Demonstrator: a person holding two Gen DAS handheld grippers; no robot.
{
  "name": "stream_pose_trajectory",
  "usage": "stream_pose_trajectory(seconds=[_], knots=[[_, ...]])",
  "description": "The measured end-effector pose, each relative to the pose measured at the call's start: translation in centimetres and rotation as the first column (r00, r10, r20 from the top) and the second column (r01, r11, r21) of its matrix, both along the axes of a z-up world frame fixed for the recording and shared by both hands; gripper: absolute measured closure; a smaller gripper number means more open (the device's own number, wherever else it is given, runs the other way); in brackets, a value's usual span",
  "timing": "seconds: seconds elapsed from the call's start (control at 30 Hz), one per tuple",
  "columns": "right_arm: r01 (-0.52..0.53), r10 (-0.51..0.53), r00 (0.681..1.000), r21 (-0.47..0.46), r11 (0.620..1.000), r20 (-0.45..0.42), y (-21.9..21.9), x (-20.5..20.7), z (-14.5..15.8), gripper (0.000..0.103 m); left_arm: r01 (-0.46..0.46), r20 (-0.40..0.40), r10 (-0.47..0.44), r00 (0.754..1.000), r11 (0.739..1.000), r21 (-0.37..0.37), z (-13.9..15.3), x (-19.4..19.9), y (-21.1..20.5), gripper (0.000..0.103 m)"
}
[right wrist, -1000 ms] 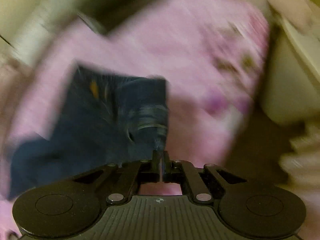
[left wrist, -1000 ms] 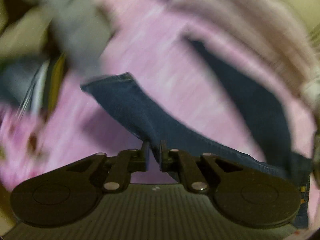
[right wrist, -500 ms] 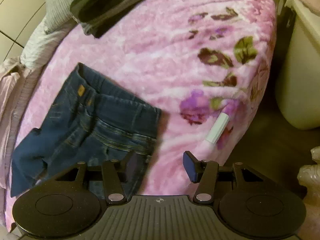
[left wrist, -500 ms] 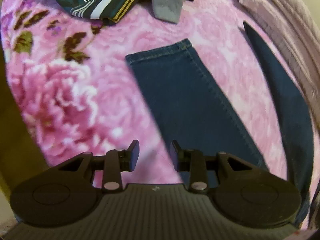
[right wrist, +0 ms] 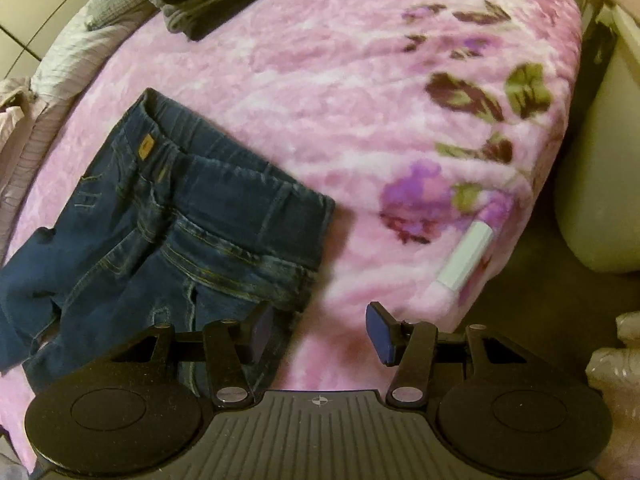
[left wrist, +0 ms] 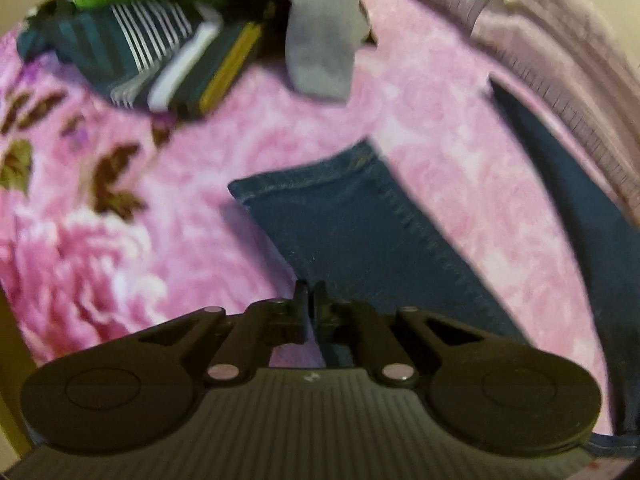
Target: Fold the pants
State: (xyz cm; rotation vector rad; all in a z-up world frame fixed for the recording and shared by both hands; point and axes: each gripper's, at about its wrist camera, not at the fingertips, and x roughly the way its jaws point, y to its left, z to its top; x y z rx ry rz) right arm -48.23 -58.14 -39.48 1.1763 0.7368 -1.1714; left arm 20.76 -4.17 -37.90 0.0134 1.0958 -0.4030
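Lay spread on a pink floral blanket (right wrist: 320, 92): dark blue jeans (right wrist: 168, 216), waistband toward the right wrist view, legs cut off at frame edges. Closed tight, left gripper (left wrist: 310, 294) at the edge of one leg (left wrist: 352, 232); blurred, grip on cloth unclear. Gaped empty, right gripper (right wrist: 320, 328) beside the waistband.

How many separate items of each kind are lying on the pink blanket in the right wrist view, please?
Jeans: 1
White tube: 1
Folded dark and grey clothes pile: 1
Total: 3
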Motion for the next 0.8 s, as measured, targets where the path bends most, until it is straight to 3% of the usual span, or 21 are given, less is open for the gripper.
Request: stream_pose_trajectory(seconds=[0.13, 0.2, 0.23, 0.37, 0.5, 0.57, 0.63, 0.8], knots=[[0.003, -0.004, 0.999, -0.019, 1.0, -0.04, -0.4, 1.1, 0.4, 0.054, -0.002, 0.086, 0.0, 0.996, 1.0, 0.019, 1.3, -0.7, 2.7, 0.099], [0.001, -0.001, 0.998, -0.012, 1.0, -0.057, -0.5, 1.8, 0.1, 0.054, -0.032, 0.033, 0.029, 0.999, 0.993, 0.117, -1.0, 0.1, 3.8, 0.096], [0.005, -0.006, 0.997, -0.006, 1.0, -0.076, -0.6, 2.1, -0.2, 0.054, -0.049, 0.009, 0.048, 0.999, 0.984, 0.169, -2.1, 0.4, 4.2, 0.089], [0.034, -0.034, 0.989, -0.003, 0.999, -0.147, -1.0, 3.3, 0.1, 0.054, -0.104, -0.005, 0.106, 0.994, 0.984, 0.146, -1.0, 0.6, 4.9, 0.087], [0.047, -0.094, 0.956, -0.173, 0.984, -0.279, -1.3, 5.5, 2.3, 0.054, -0.094, 0.046, 0.089, 0.995, 0.989, 0.115, 3.0, 1.3, 4.3, 0.084], [-0.003, -0.057, 0.965, -0.228, 0.974, -0.257, -1.7, 7.3, 2.8, 0.054, -0.036, 0.03, 0.034, 0.999, 0.997, 0.066, 3.8, 2.5, 2.6, 0.079], [-0.049, -0.005, 0.971, -0.216, 0.975, -0.24, -2.3, 9.3, 2.5, 0.054, 0.049, 0.004, -0.049, 0.999, 0.999, 0.02, 4.0, 3.7, -0.8, 0.075], [-0.027, -0.021, 0.965, -0.177, 0.984, -0.262, -3.2, 13.0, 0.0, 0.052, 0.233, -0.052, -0.239, 0.97, 0.967, -0.101, 2.0, 6.9, -12.5, 0.069]])
